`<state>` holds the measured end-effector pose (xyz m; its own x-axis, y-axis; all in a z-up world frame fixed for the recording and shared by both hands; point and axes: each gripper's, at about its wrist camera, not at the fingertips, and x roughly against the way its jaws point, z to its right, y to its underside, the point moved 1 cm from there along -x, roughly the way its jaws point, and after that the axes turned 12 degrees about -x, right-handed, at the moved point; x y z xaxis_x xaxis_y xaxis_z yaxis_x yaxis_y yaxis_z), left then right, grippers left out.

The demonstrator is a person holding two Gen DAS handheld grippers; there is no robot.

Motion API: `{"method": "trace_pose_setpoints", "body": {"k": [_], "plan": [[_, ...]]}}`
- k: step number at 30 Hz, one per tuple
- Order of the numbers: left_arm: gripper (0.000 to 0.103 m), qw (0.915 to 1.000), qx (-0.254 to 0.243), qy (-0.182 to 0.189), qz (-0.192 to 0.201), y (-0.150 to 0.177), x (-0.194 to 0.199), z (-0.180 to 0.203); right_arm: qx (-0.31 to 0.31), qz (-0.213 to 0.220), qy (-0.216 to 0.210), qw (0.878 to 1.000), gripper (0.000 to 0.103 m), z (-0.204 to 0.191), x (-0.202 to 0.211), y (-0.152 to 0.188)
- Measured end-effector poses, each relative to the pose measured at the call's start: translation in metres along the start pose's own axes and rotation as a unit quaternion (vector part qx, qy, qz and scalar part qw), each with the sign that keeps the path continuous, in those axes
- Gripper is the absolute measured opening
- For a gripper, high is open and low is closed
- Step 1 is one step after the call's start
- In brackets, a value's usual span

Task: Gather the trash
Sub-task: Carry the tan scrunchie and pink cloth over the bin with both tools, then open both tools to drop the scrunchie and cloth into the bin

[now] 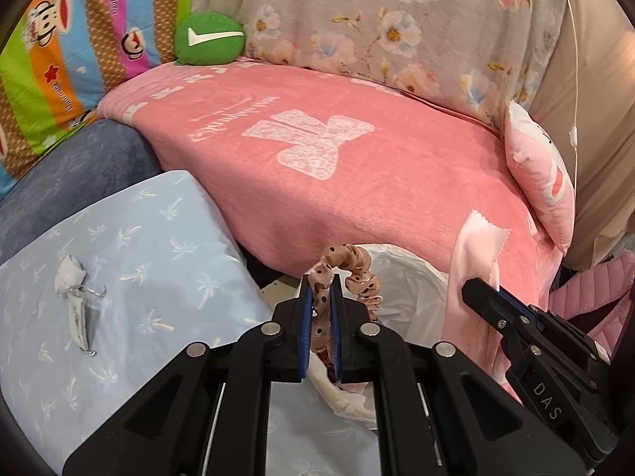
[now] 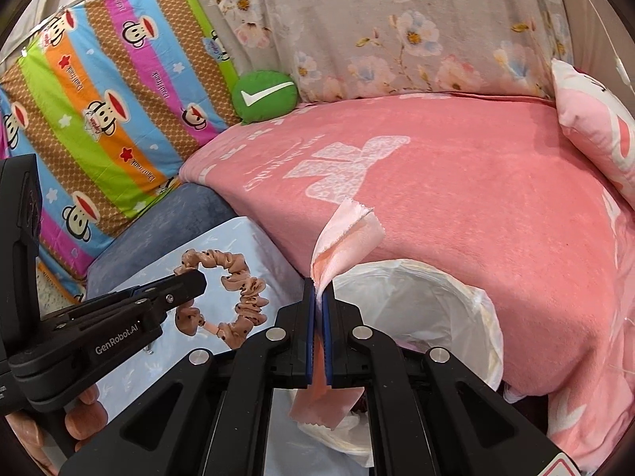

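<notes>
My left gripper (image 1: pixel 320 297) is shut on a tan polka-dot scrunchie (image 1: pixel 359 269), held over the near rim of a bin lined with a white bag (image 1: pixel 408 281). In the right wrist view the scrunchie (image 2: pixel 242 297) hangs from the left gripper (image 2: pixel 190 277) to the left of the bin (image 2: pixel 416 297). My right gripper (image 2: pixel 318 293) is shut on a pink cloth scrap (image 2: pixel 349 234), held above the bin's near edge; the scrap (image 1: pixel 472 254) also shows in the left wrist view. A crumpled white wrapper (image 1: pixel 75 301) lies on the light blue pillow (image 1: pixel 139 238).
A pink blanket (image 1: pixel 357 150) covers the sofa behind the bin. A green check-mark cushion (image 1: pixel 208 39) sits at the back, a striped monkey-print cushion (image 2: pixel 103 119) at the left, a pink pillow (image 1: pixel 543 174) at the right.
</notes>
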<state>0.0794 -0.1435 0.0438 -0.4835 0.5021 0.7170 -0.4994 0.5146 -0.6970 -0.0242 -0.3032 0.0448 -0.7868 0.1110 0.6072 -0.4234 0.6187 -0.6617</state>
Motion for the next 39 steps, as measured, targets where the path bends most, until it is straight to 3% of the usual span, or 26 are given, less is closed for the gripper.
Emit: {"method": "trace_pose_setpoints", "body": {"k": [11, 13, 15, 18, 20, 29, 39], "plan": [[0.013, 0.9995, -0.023, 0.018, -0.016, -0.007, -0.02, 0.029, -0.016, -0.004, 0.012, 1.0, 0.008, 0.024, -0.005, 0.0], [0.019, 0.9995, -0.02, 0.017, -0.019, -0.007, -0.022, 0.03, -0.016, -0.002, 0.014, 1.0, 0.009, 0.024, -0.005, 0.0], [0.034, 0.9996, -0.014, 0.013, -0.019, -0.007, -0.024, 0.029, -0.016, -0.002, 0.015, 1.0, 0.009, 0.024, -0.007, 0.0], [0.045, 0.9998, -0.01, 0.004, -0.017, -0.007, -0.024, 0.027, -0.019, 0.0, 0.017, 1.0, 0.015, 0.024, -0.01, -0.001], [0.045, 0.9998, -0.009, 0.003, -0.016, -0.006, -0.024, 0.025, -0.021, 0.001, 0.018, 1.0, 0.022, 0.023, -0.01, 0.0], [0.045, 0.9998, -0.001, -0.002, -0.02, -0.004, -0.025, 0.017, -0.015, -0.004, 0.017, 1.0, 0.028, 0.018, -0.014, 0.004], [0.045, 0.9997, 0.012, -0.006, -0.021, 0.002, -0.024, 0.008, -0.008, -0.011, 0.015, 1.0, 0.029, 0.013, -0.018, 0.009]]}}
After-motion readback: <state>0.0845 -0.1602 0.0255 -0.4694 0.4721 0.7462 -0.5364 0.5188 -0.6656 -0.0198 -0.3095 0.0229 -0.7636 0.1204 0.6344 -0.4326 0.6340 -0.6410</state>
